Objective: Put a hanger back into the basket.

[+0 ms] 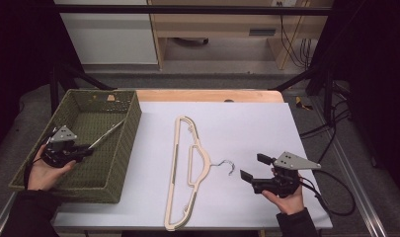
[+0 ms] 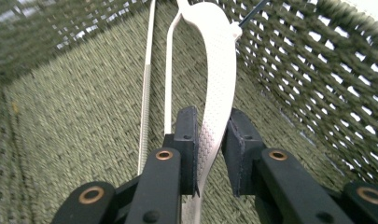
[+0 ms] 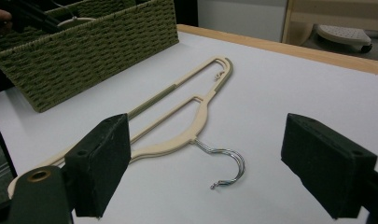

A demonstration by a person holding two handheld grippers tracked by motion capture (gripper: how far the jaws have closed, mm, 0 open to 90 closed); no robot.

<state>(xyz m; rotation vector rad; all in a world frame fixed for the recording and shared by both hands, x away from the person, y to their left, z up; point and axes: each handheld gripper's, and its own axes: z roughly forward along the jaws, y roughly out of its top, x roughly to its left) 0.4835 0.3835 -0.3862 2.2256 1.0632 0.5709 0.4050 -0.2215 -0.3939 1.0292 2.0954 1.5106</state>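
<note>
While left hand-held gripper (image 2: 210, 154) pinches white hanger (image 2: 217, 79) inside green basket (image 1: 131, 128), right hand-held gripper (image 1: 249, 167) gapes empty near cream hanger (image 1: 180, 173) on bench (image 1: 257, 123). Judged light, stiff, thin plastic; grip flat shoulder bar, avoid slippery wire hook (image 1: 226, 165).

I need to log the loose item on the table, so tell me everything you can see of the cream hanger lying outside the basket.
The cream hanger looks like plastic, with a crossbar carrying a darker olive strip, small notches near one end and a bright metal hook. It lies flat on the white table cover, long axis running away from the person, hook pointing toward the open right gripper, which does not touch it. The woven basket sits apart, to its left.
</note>
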